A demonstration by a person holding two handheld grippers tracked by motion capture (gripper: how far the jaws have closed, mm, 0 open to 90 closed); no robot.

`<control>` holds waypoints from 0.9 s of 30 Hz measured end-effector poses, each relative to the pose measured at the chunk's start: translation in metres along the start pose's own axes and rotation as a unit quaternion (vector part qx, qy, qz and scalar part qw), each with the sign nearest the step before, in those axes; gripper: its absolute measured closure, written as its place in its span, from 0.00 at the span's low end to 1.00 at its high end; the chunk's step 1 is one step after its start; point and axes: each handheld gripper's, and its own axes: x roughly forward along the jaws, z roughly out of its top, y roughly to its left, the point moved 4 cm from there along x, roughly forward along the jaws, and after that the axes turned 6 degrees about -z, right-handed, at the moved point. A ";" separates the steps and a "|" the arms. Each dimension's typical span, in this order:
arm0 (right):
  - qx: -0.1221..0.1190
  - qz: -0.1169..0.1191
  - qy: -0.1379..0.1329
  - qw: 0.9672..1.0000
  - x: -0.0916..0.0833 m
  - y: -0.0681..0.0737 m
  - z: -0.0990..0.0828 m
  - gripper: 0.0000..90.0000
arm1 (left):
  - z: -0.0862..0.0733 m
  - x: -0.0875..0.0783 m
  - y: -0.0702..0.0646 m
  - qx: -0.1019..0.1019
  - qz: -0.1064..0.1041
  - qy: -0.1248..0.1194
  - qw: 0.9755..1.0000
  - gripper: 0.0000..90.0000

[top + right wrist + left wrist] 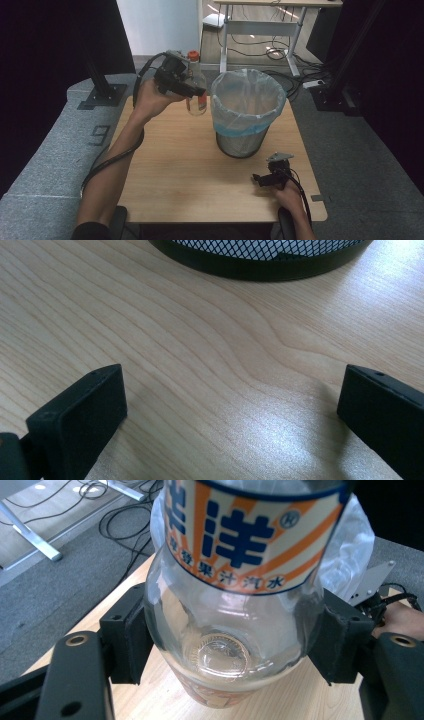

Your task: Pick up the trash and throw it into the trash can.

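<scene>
Glass is what we hold up in our left gripper (192, 90): a clear bottle (196, 90) with an orange cap (193, 55) and a label with blue and orange print (250, 535). The two black jaws press on its round lower part from both sides, so it cannot slip. It looks empty. We hold it in the air, far and left on the wooden table (170, 170), just beside the bin (245, 112). The bin is black mesh with a pale blue bag (247, 95) folded over its rim, and it stands in the middle, toward the far side.

We think the bottle is up high so it can go over the rim and drop in.

Our right gripper (267, 179) rests low at the near right of the table, close to the foot of the bin. Its jaws are spread wide with nothing between them. We guess it waits there, out of the way.
</scene>
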 end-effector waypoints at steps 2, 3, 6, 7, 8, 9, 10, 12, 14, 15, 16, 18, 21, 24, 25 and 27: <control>0.000 0.000 0.000 1.000 0.000 0.000 0.000 0.00 | 0.004 -0.001 0.000 0.001 0.000 0.000 1.000 0.31; 0.000 0.000 0.000 1.000 0.000 0.000 0.000 0.00 | 0.006 -0.001 0.000 0.001 0.000 -0.001 1.000 0.31; 0.000 0.000 0.000 1.000 0.000 0.000 0.000 0.00 | 0.014 -0.002 0.000 0.004 0.002 0.000 1.000 0.31; 0.001 0.000 -0.001 1.000 0.000 0.000 0.000 0.00 | 0.020 -0.002 0.000 0.005 0.002 -0.002 1.000 0.31; 0.001 0.000 -0.001 1.000 0.000 0.000 0.000 0.00 | 0.020 -0.002 0.000 0.005 0.002 -0.002 1.000 0.31; 0.001 0.000 -0.001 1.000 0.000 0.000 0.000 0.00 | 0.023 -0.002 0.000 0.006 0.002 -0.002 1.000 0.31; 0.001 0.000 -0.001 1.000 0.000 0.000 0.000 0.00 | 0.026 -0.002 0.001 0.005 0.003 -0.002 1.000 0.31; 0.001 0.000 -0.001 1.000 0.000 0.000 0.000 0.00 | 0.034 -0.001 0.001 0.006 0.004 -0.006 1.000 0.31; 0.001 0.000 -0.001 1.000 0.000 0.000 0.000 0.00 | 0.039 -0.001 0.001 0.006 0.003 -0.008 1.000 0.31; 0.001 0.000 -0.001 1.000 0.000 0.000 0.000 0.00 | 0.039 -0.001 0.001 0.006 0.003 -0.008 1.000 0.31; 0.001 0.000 -0.001 1.000 0.000 0.000 0.000 0.00 | 0.045 0.001 0.000 0.006 0.002 -0.011 1.000 0.31; 0.001 0.000 -0.001 1.000 0.000 0.000 0.000 0.00 | 0.048 0.002 0.000 0.005 0.002 -0.012 1.000 0.31; 0.001 0.000 -0.001 1.000 0.000 0.000 0.000 0.00 | 0.056 0.008 -0.001 0.009 0.003 -0.013 1.000 0.31; 0.001 0.000 -0.001 1.000 0.000 0.000 0.000 0.00 | 0.063 0.018 -0.003 0.011 0.003 -0.014 1.000 0.31; 0.001 0.000 -0.001 1.000 0.000 0.000 0.000 0.00 | 0.063 0.018 -0.003 0.011 0.003 -0.014 1.000 0.31; 0.000 0.000 -0.001 1.000 0.000 0.000 0.000 0.00 | 0.067 0.024 -0.004 0.013 0.002 -0.015 1.000 0.31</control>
